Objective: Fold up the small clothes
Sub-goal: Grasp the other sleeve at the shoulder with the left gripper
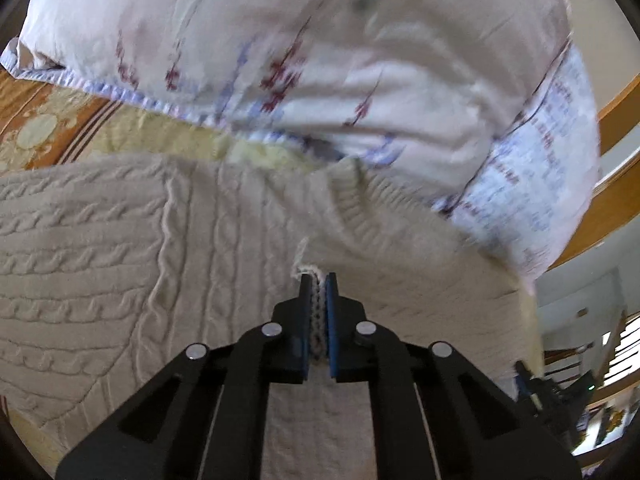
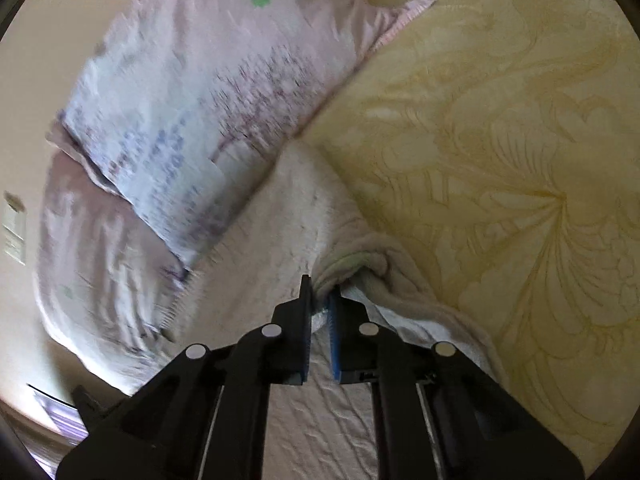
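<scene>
A cream cable-knit sweater (image 1: 120, 248) lies on the bed and fills the lower half of the left wrist view. My left gripper (image 1: 319, 280) is shut on a pinched edge of the knit. In the right wrist view the same sweater (image 2: 260, 240) runs from the middle down, with a bunched fold at the fingertips. My right gripper (image 2: 320, 288) is shut on that bunched edge of the sweater. Both views are motion-blurred.
A large pink-white printed pillow (image 1: 320, 60) lies just beyond the sweater; it also shows in the right wrist view (image 2: 180, 120). A yellow floral bedspread (image 2: 500, 160) covers the bed on the right. A wooden bed frame (image 1: 616, 120) and a room wall are at the right.
</scene>
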Tool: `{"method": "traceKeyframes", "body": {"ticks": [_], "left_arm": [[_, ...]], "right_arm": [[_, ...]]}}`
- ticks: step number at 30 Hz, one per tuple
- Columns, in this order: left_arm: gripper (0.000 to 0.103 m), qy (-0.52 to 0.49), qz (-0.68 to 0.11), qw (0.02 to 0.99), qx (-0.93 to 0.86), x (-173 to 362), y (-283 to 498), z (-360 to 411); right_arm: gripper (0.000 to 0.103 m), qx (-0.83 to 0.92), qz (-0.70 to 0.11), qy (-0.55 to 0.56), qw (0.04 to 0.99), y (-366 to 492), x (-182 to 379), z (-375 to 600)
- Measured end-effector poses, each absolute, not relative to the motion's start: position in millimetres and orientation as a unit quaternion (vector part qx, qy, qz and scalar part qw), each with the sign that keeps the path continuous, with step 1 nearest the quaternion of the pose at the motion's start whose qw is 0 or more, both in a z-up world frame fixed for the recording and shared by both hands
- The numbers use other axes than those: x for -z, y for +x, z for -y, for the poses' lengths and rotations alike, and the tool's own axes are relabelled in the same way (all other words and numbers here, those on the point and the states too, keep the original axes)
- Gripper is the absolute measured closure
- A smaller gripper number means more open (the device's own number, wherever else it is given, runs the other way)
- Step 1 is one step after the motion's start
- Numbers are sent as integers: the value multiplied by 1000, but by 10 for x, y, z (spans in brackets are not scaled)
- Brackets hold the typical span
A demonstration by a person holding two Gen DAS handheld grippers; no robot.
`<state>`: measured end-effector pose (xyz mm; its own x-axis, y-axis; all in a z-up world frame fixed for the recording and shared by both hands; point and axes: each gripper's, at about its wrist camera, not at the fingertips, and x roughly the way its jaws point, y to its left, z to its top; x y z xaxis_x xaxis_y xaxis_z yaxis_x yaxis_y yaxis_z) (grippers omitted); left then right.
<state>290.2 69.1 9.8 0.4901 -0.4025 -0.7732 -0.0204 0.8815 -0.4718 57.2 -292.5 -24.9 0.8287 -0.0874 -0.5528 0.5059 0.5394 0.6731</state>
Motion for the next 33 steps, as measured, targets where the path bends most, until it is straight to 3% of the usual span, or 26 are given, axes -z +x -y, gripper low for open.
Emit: {"method": "traceKeyframes", "body": {"ticks": [2, 4, 5, 6, 7, 10, 12, 15, 23, 27, 31, 33], "left_arm": [[96, -210, -489, 839, 113, -89, 2881, -672], [93, -199, -491, 841, 107, -126, 2852, -658], [91, -201, -490, 841, 107, -153, 2818, -680], [80, -203, -489, 842, 107, -179, 2773, -711], [66, -205, -486, 842, 111, -210, 2710, -763], [45, -210, -463, 853, 115, -353, 2399, -1025], [39, -214, -452, 860, 108, -425, 2141, -1271], [33, -231, -437, 867, 66, -503, 1711, -1800], [36, -318, -422, 846, -68, -411, 1093, -3125], [40, -390, -411, 818, -99, -246, 992, -3591], [43, -449, -383, 798, -120, -165, 951, -3900], [50, -464, -369, 794, -136, -149, 961, -4003]], "right_arm": [[94, 189, -243, 428, 850, 591, 239, 2874], [84, 210, -254, 402, 854, 577, 163, 2793], [71, 222, -257, 391, 856, 551, 121, 2753], [61, 230, -252, 382, 859, 508, 74, 2710], [58, 236, -245, 372, 864, 466, 25, 2660], [50, 248, -225, 329, 883, 398, -134, 2497], [44, 227, -227, 293, 901, 490, -242, 2344], [43, 165, -267, 263, 912, 800, -276, 2150], [39, 122, -345, 233, 901, 1298, -30, 1838], [24, 105, -350, 239, 900, 1279, -52, 1784], [24, 90, -352, 267, 893, 1235, -34, 1843], [24, 87, -354, 272, 891, 1219, -26, 1852]]}}
